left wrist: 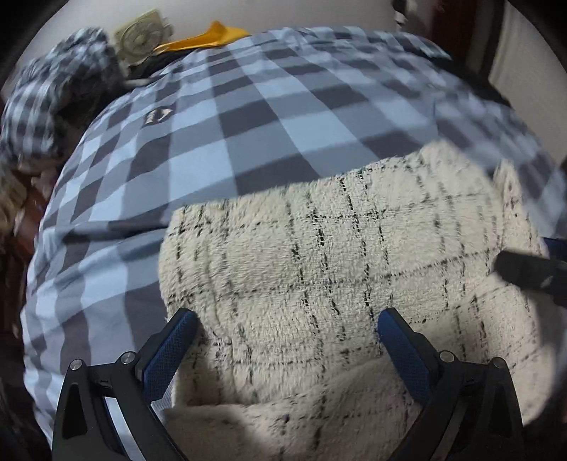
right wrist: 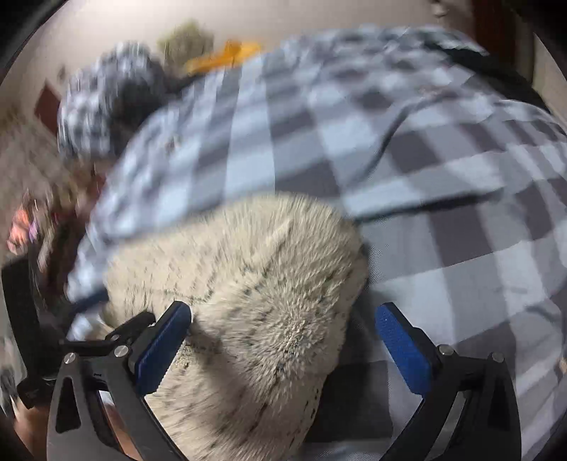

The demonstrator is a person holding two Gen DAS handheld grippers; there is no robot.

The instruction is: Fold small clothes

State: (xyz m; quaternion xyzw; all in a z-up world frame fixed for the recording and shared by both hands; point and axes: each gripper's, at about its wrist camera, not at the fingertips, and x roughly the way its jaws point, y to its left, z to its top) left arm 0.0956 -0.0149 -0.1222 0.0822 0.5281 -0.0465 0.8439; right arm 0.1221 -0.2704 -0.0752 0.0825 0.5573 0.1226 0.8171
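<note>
A cream fleece garment (left wrist: 336, 269) with thin black grid lines lies folded on a blue-and-grey checked bedspread (left wrist: 226, 106). My left gripper (left wrist: 287, 326) hovers over its near part, open, with the fleece showing between the blue pads. In the right wrist view the same fleece (right wrist: 255, 283) bulges up between the fingers of my right gripper (right wrist: 283, 319), which is open; its left pad (right wrist: 159, 347) touches the fabric and the right pad stands clear over the bedspread (right wrist: 443, 248). The right gripper's dark tip (left wrist: 528, 275) shows at the garment's right edge.
A small-check bundle of cloth (left wrist: 53, 99) lies at the far left of the bed, with a yellow item (left wrist: 209, 37) and a pale fan-like object (left wrist: 143, 33) beyond it. A pale wall (left wrist: 319, 14) runs behind. Dark wood shows at the left edge (left wrist: 21, 227).
</note>
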